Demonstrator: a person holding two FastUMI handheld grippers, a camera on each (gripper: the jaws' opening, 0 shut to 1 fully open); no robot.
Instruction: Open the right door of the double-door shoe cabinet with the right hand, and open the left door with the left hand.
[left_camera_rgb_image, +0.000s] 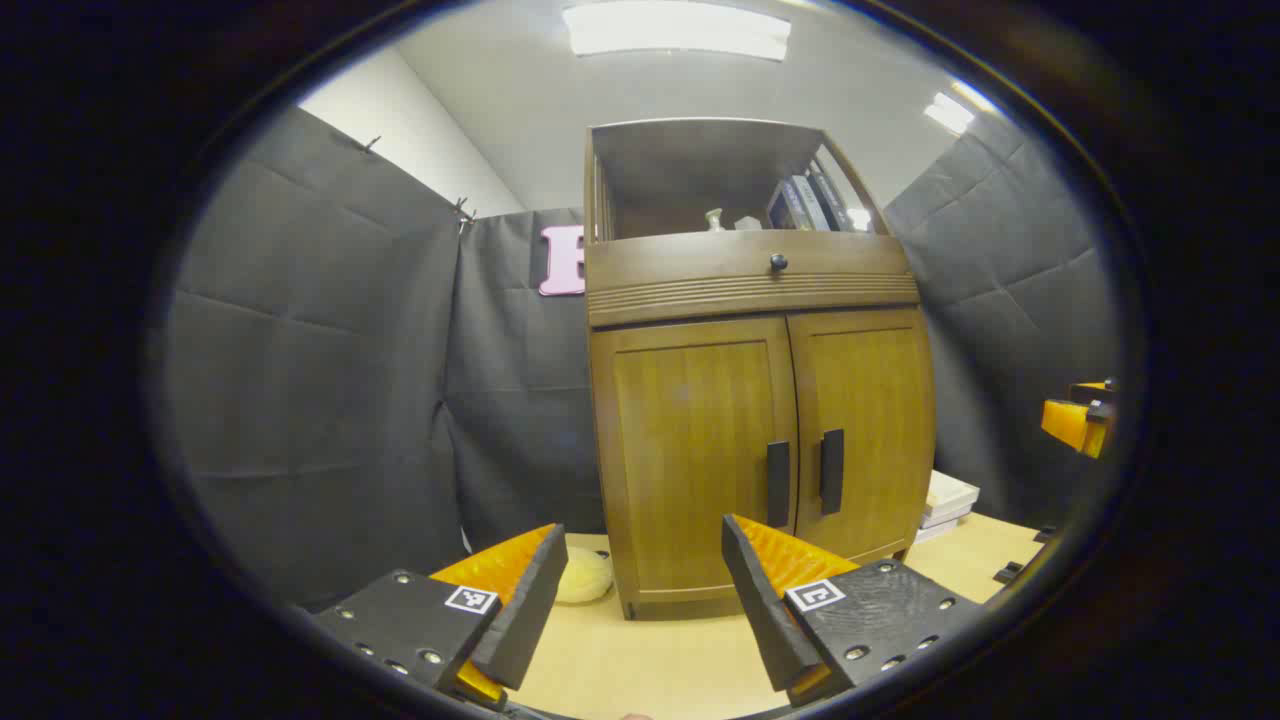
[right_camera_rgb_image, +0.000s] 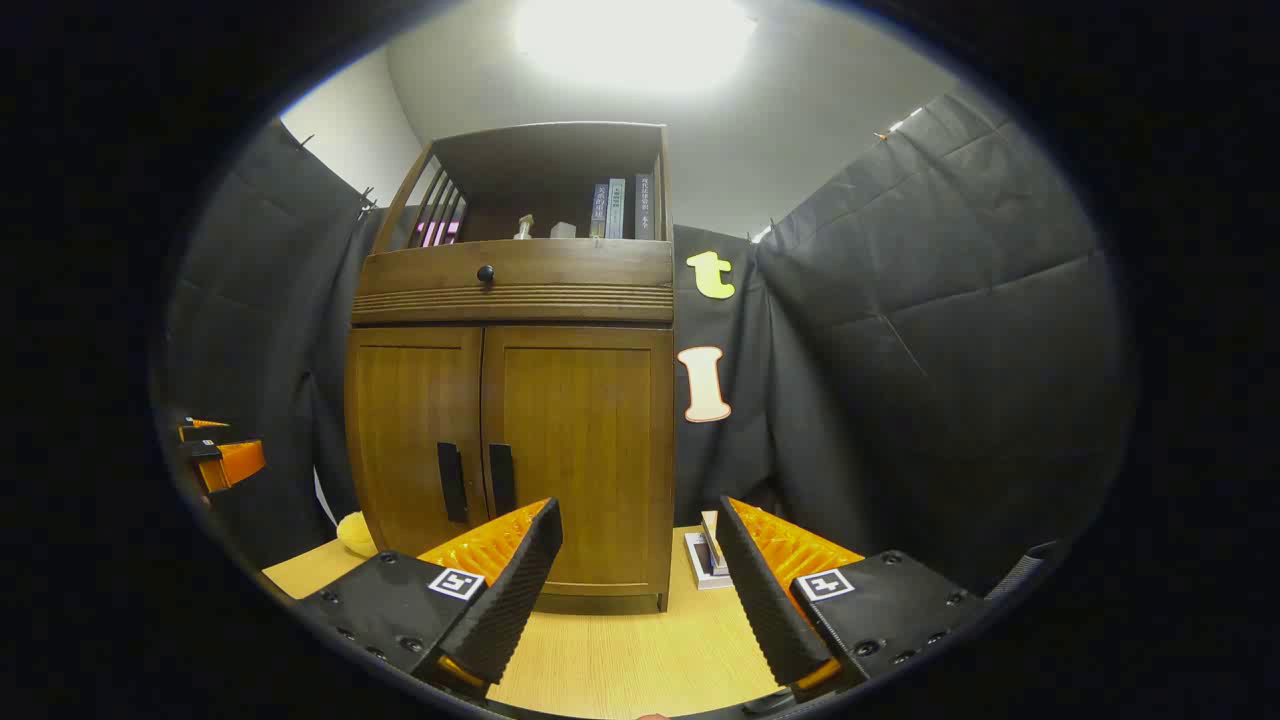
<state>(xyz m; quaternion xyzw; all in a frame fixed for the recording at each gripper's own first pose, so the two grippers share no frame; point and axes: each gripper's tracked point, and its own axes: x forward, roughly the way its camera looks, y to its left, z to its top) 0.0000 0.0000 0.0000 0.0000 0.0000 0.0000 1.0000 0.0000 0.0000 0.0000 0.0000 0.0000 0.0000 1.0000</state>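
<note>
A brown wooden shoe cabinet stands on the light wood floor with both doors closed. Its left door carries a black vertical handle; the right door carries another handle. In the right gripper view the right door and its handle sit beside the left door and its handle. My left gripper is open, short of the cabinet, nothing between its fingers. My right gripper is open too, set back from the cabinet. The right gripper also appears at the far right of the left gripper view.
A drawer with a black knob tops the doors, with books on the open shelf above. A yellow soft object lies at the cabinet's left foot. Stacked white books lie at its right side. Black cloth walls surround.
</note>
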